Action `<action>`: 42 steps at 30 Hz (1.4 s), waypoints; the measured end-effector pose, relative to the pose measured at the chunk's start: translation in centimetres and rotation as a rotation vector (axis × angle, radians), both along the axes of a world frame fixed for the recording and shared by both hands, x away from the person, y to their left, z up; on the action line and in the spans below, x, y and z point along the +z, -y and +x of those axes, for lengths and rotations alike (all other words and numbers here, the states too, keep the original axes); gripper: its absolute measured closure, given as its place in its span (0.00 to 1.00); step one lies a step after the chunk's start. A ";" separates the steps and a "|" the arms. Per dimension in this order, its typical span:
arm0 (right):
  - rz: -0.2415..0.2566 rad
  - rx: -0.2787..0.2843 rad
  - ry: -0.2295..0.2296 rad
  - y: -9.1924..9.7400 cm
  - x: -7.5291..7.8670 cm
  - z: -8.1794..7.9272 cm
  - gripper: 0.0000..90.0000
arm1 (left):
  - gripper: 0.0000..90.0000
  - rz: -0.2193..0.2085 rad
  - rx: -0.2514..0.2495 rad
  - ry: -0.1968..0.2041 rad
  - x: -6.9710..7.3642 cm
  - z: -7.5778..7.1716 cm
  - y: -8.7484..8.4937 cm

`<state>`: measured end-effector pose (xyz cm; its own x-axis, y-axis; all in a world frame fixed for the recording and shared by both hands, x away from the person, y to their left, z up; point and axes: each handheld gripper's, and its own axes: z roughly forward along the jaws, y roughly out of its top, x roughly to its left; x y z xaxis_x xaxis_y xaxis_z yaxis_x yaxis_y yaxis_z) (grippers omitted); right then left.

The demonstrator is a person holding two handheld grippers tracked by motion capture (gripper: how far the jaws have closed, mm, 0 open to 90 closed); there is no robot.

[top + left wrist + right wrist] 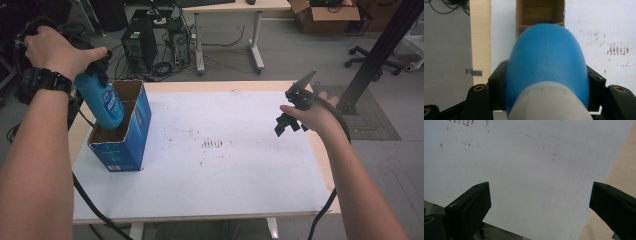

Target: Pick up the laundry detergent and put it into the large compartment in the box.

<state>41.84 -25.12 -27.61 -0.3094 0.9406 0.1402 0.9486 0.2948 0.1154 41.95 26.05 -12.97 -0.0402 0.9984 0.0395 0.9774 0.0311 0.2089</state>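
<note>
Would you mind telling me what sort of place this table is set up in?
Probably an office or lab workroom. Behind the table a desktop computer tower stands on the floor among loose cables, a desk stands farther back, and an open cardboard box lies nearby.

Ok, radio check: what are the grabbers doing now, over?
Left gripper shut on blue bottle, bottle base entering the open blue box. Right gripper open, nothing between its jaws. Box mouth unobstructed.

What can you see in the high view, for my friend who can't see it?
The left tongs hold a blue bottle, tilted bottom-first into an open blue box on a white table. The right tongs hover open at the table's right side.
</note>
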 end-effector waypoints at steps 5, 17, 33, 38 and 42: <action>-0.004 0.001 -0.001 0.1 -0.1 -0.1 0.04 | 0.42 -0.006 0.000 -0.025 -2.1 0.3 -0.2; -0.005 0.008 -0.008 0.0 -0.9 -0.2 0.04 | 0.42 -0.012 -0.005 -0.077 -6.8 0.8 -0.4; -0.007 0.022 -0.015 -0.6 -1.7 -0.1 0.04 | 0.42 -0.011 -0.011 -0.125 -11.8 1.1 -0.6; -0.008 0.021 -0.017 -0.7 -1.8 -0.1 0.04 | 0.42 -0.009 -0.015 -0.136 -12.8 1.2 -0.7; -0.012 0.026 -0.022 -0.7 -2.1 0.0 0.04 | 0.42 -0.016 -0.017 -0.137 -13.8 1.4 -0.7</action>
